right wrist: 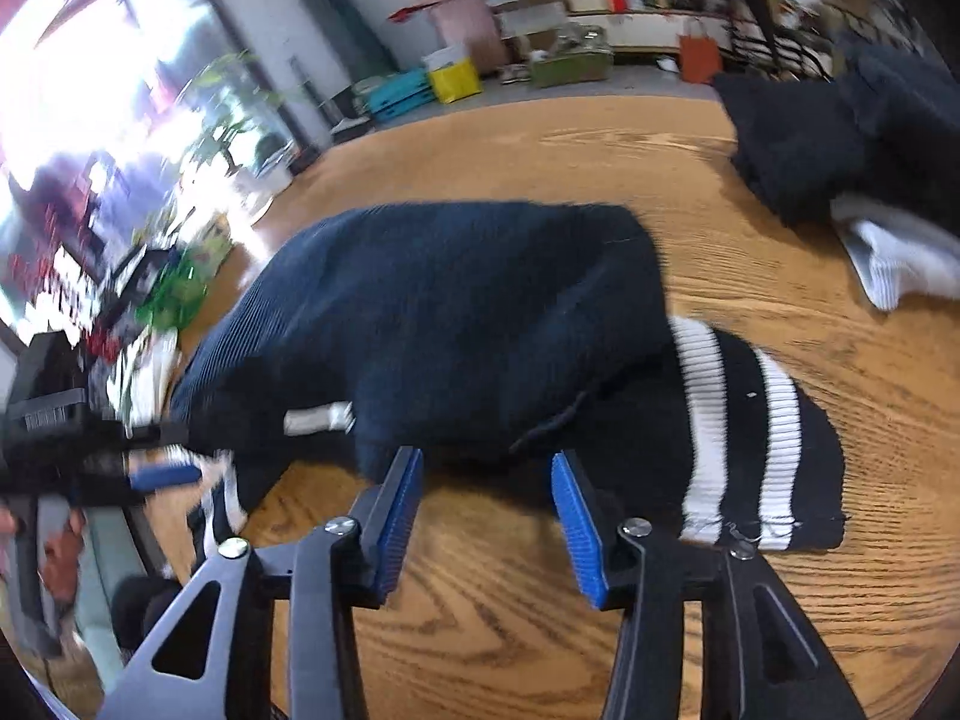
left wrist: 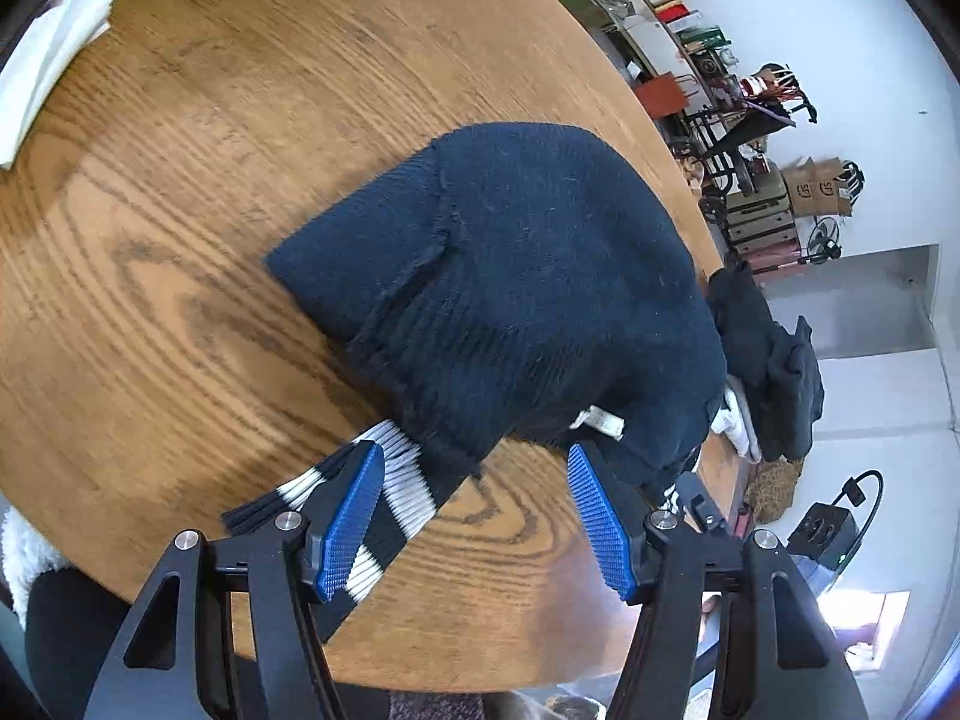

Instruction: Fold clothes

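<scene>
Item: navy ribbed knit sweater (left wrist: 516, 276) — heaped mid-fold on the round oak-grain surface (left wrist: 150, 240), likely released to settle. White-striped ribbed hem (right wrist: 744, 432) juts toward me. My left gripper (left wrist: 474, 516) and right gripper (right wrist: 486, 516) — fingers spread, empty, sweater's near edge just beyond the tips.

Daylight is blown out at the window (right wrist: 90, 72), motion blur is seen there, and edges are bent by fisheye.

Bare table (left wrist: 180, 192) left of the sweater (left wrist: 540, 276); dark clothes pile (right wrist: 840, 138) right.
</scene>
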The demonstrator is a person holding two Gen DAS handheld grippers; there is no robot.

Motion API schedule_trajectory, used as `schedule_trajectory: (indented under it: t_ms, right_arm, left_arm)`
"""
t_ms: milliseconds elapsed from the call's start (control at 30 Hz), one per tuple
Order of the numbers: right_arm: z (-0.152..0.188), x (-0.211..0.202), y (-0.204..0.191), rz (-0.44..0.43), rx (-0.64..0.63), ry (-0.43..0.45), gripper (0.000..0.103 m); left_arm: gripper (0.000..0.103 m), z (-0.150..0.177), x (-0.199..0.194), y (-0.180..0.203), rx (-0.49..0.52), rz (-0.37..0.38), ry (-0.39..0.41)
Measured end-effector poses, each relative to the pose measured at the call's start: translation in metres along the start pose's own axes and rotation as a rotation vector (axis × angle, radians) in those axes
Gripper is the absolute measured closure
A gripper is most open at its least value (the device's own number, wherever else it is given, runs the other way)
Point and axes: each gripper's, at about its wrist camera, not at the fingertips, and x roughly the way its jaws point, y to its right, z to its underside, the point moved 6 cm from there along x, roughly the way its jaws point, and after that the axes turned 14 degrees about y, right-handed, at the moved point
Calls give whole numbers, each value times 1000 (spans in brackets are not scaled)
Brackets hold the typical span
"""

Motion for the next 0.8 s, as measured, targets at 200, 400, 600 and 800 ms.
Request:
schedule_trajectory:
  t_ms: [200, 400, 600, 800]
  right_arm:
    - [-14, 17, 12, 10, 99, 0, 55]
    - [-14, 32, -4, -21, 78, 5, 79]
    - [-32, 14, -6, -29, 130, 105, 96]
    - [-92, -36, -27, -15, 41, 275, 97]
  left_arm:
    - [92, -3, 5, 8, 60, -45, 73]
    - [96, -9, -6, 6, 55, -33, 99]
    - [98, -38, -31, 30, 132, -11, 191]
    - [98, -80, -89, 93, 258, 12, 336]
